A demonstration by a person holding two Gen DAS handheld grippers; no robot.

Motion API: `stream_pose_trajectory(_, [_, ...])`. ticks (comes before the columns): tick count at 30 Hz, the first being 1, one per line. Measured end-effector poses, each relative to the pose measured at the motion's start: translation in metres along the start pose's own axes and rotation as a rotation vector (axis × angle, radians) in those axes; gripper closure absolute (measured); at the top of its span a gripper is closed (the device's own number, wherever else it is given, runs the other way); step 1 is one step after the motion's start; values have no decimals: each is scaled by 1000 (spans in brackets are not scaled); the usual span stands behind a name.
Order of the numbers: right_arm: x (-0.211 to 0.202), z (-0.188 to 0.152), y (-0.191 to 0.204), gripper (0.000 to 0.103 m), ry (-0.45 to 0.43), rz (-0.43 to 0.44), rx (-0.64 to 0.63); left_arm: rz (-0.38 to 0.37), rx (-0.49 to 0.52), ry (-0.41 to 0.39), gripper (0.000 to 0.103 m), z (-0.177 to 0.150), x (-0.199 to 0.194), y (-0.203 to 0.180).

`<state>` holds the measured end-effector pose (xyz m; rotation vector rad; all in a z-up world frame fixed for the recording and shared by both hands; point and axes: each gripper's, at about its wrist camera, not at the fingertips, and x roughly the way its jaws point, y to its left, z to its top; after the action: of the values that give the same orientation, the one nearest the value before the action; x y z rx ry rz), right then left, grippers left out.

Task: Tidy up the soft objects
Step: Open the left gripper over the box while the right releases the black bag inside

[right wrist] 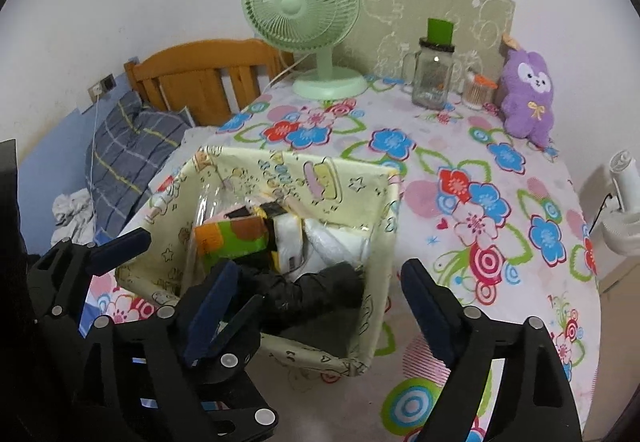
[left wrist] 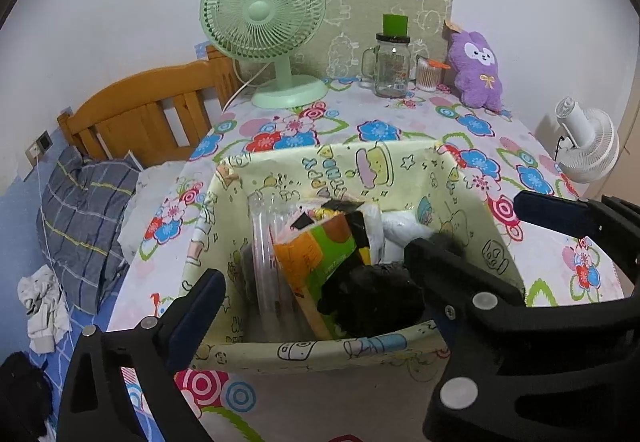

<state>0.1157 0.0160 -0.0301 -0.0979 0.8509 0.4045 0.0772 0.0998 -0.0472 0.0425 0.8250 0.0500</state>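
Note:
A pale yellow cartoon-print fabric basket point(left wrist: 320, 350) point(right wrist: 376, 242) stands on the floral tablecloth point(left wrist: 360, 394). Inside lie a black rolled bundle point(left wrist: 376, 294) point(right wrist: 316, 288), an orange and green packet point(left wrist: 320, 250) point(right wrist: 232, 236), white bags point(left wrist: 404, 230) point(right wrist: 332, 238) and clear plastic point(left wrist: 266, 242). My left gripper point(left wrist: 320, 282) hangs open over the basket's near side, pads touching nothing. My right gripper point(right wrist: 320, 274) is open too, with the black bundle lying loose below its gap. Each view shows one of the other gripper's fingers point(left wrist: 552, 212) point(right wrist: 120, 244). A purple plush point(left wrist: 478, 70) point(right wrist: 528, 94) sits at the table's back right.
At the back of the table stand a green desk fan point(left wrist: 262, 10) point(right wrist: 300, 6), a glass jar with a green top point(left wrist: 392, 66) and a cotton-swab tub point(left wrist: 428, 74). A white fan point(left wrist: 588, 150) sits past the right edge. A wooden headboard point(left wrist: 148, 110) and plaid pillow point(left wrist: 84, 218) lie left.

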Motion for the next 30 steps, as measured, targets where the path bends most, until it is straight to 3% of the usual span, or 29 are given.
stream_pose_trajectory(30, [-88, -14, -55, 3, -197, -112, 119, -21, -9, -144, 0, 19, -60, -51])
